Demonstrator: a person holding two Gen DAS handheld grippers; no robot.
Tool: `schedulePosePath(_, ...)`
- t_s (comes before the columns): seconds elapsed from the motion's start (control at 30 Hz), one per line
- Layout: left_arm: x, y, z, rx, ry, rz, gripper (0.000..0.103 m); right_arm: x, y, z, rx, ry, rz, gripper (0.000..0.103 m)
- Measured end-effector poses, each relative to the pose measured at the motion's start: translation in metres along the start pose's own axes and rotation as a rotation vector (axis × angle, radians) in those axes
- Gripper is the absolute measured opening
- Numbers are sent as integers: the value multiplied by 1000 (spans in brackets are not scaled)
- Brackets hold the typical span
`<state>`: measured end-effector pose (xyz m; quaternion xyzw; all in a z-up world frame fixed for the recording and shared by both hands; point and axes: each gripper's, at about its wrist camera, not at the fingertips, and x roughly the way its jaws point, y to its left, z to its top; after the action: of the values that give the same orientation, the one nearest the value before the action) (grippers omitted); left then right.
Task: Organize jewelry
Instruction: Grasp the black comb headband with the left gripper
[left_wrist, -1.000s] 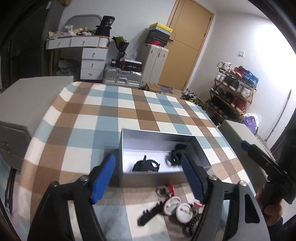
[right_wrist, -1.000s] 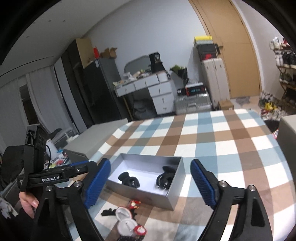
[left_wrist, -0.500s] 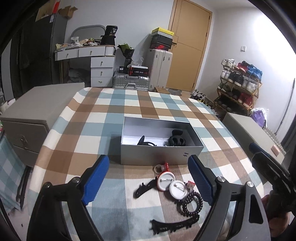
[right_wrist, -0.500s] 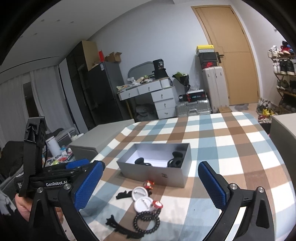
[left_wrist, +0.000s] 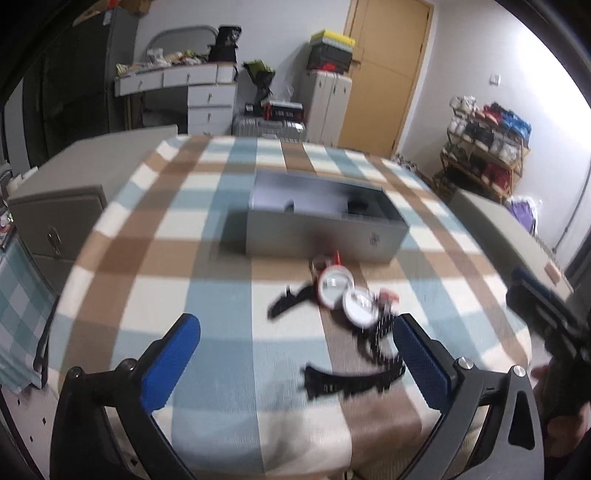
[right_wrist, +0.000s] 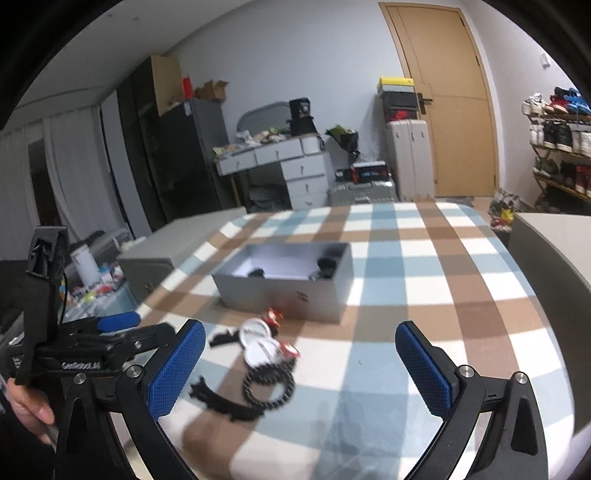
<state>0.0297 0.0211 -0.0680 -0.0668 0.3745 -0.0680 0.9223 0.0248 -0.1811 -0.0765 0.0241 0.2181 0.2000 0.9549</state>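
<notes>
A grey open box (left_wrist: 325, 230) (right_wrist: 284, 284) sits mid-table with two dark items inside. In front of it lies a pile of jewelry: two round white badges (left_wrist: 336, 284) (right_wrist: 255, 328), a small red piece (right_wrist: 274, 316), a black bead bracelet (right_wrist: 267, 384) (left_wrist: 376, 338), a black toothed hair comb (left_wrist: 351, 380) (right_wrist: 225, 400) and a black clip (left_wrist: 288, 301). My left gripper (left_wrist: 295, 354) is open and empty, above the table's near edge, short of the pile. My right gripper (right_wrist: 299, 365) is open and empty, right of the pile.
The checked tablecloth (left_wrist: 184, 258) covers the table. Grey cabinets stand at the left (left_wrist: 55, 206) and right (right_wrist: 554, 251). A white desk, suitcases, a door and a shoe rack stand at the room's back.
Both grippers have pulled back from the box toward the table's near edge and sit lower. The jewelry pile now lies between and ahead of the fingers. Both stay open.
</notes>
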Motion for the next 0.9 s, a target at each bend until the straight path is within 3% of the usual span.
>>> schedulePosePath(0.23,13,-11,-21,-5,99,-34,102,-3,-10,-11,14,29,-24,103)
schedulePosePath(0.6,27,-35,-30,10,152,-77,102,0,-3,-20,-19,45,-10,103)
schedulePosePath(0.9,39,-45,-31,64,168,-33,102,0,-12,-26,12,40,-4,103)
